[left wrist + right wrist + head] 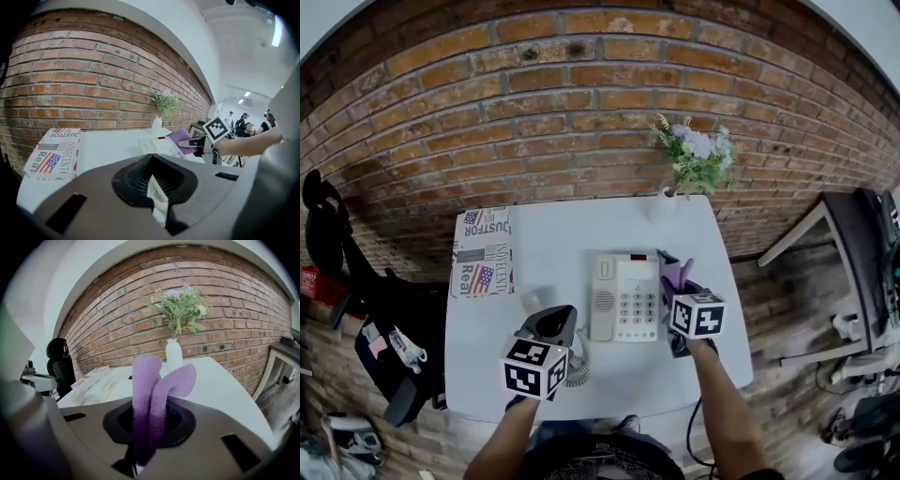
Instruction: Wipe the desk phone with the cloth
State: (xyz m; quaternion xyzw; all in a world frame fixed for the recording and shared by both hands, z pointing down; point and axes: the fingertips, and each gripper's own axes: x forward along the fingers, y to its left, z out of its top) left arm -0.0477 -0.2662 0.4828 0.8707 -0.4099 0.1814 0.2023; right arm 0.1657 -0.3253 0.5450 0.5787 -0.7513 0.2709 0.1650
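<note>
**Head view.** A cream push-button desk phone (623, 298) lies at the centre of the white counter (562, 239), handset on its cradle at the left. The right hand-held gripper (673, 292) sits at the phone's right edge, pinching a folded purple fleece cloth (677, 273) that touches that edge. The left hand-held gripper (555, 324) sits just left of the phone.

**Left gripper view.** The jaws are drawn in on a small white ribbed piece (157, 196); what it is cannot be told.

**Background.** A flag-printed box (483, 251) and a white vase of flowers (697, 155) stand by the brick wall (534, 122).
</note>
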